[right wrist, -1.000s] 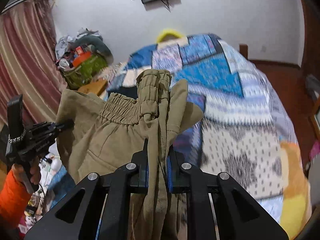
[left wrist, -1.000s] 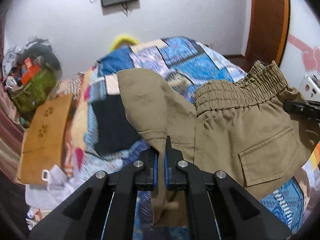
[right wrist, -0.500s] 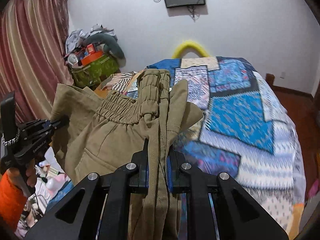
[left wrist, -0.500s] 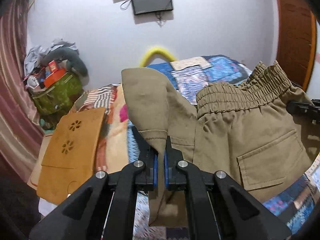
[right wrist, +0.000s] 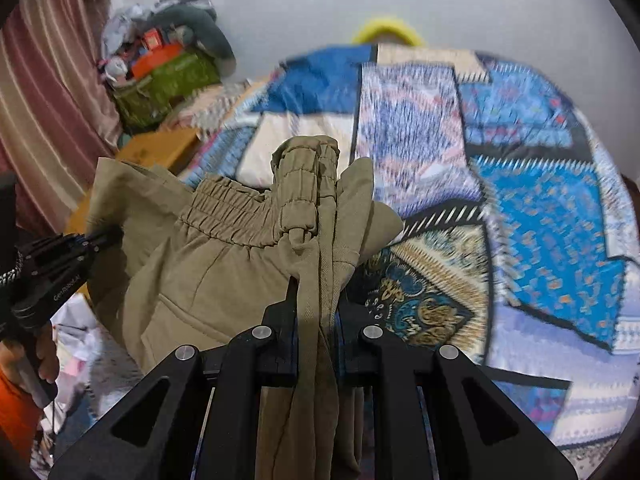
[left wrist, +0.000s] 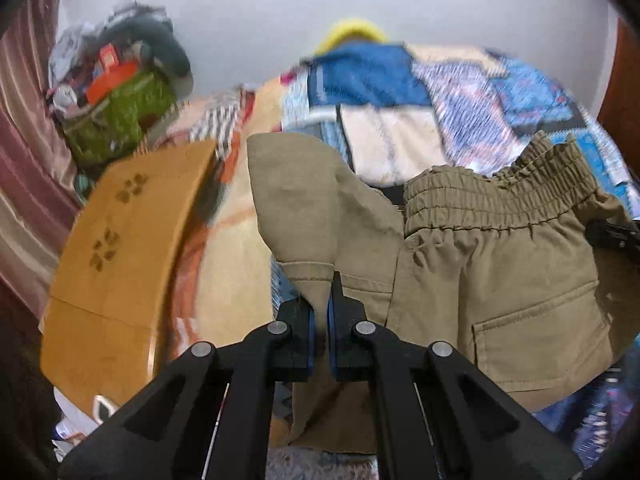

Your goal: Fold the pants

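Note:
Khaki pants [left wrist: 500, 280] with an elastic waistband and a patch pocket hang in the air between both grippers, above a patchwork bedspread [left wrist: 460, 92]. My left gripper [left wrist: 320, 300] is shut on a hem corner of the pants. In the right wrist view my right gripper [right wrist: 316, 300] is shut on a bunched fold of the pants [right wrist: 224, 272] near the waistband. The left gripper [right wrist: 96, 240] also shows at the left of that view, pinching the fabric's far edge, held by a hand [right wrist: 36, 360]. The right gripper's tip [left wrist: 612, 236] peeks in at the right edge of the left wrist view.
The bed [right wrist: 540, 200] fills the middle and right. An orange board with paw cut-outs [left wrist: 120, 260] lies at its left side. A green bag heaped with clutter [left wrist: 116, 96] stands by a striped curtain [right wrist: 44, 92]. A yellow hoop [right wrist: 386, 30] leans at the white wall.
Both grippers have swung across the room and sunk toward the bed with the pants still held between them. The wall screen has slid up out of view; the bedspread now looks nearer.

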Tool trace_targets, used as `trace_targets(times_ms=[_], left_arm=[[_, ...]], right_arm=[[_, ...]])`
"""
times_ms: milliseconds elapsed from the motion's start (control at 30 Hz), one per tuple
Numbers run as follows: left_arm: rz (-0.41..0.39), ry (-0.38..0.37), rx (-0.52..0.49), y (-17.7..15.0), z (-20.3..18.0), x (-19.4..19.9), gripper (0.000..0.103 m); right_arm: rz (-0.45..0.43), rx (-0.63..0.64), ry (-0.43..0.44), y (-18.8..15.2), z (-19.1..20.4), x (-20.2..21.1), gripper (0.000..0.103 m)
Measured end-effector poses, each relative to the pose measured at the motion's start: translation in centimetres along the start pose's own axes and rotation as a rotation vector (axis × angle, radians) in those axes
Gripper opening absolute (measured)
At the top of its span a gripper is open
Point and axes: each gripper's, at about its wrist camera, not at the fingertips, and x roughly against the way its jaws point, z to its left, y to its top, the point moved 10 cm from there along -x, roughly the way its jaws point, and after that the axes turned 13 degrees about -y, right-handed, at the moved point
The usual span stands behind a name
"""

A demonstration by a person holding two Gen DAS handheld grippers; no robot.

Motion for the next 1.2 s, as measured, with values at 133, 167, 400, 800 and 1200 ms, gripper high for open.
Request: trace_targets(times_ms=[133,167,400,800,1200], left_arm=[[0.083,0.083,-0.020,-2.9,1.9,-4.7,0.013],[0.104,0.091,-0.021,-3.8,2.2,-5.5,0.016],[0.088,0.073,-0.039,-5.0,2.4,-3.4,0.020],[-0.192,-0.045,-0.076,-3.7,-4.0,17.9,0.021],[-0.609,-0.141,-0.148,-6.6,-12.3,44.0,0.040]], right_arm=[[0.054,0.034,-0.064,-1.6,-0.5,-2.9,0.017],[0.054,0.042,-0.081,-1.7,-0.7,-3.1,0.019],[0.038,0.033,-0.092,-2.1,-2.4,-0.3,0.033],[-0.294,-0.010,-0.077,-0.9,-1.9,17.5,0.034],[-0.737,-0.029,-0.013,-6.1,3.4,41.6,0.034]])
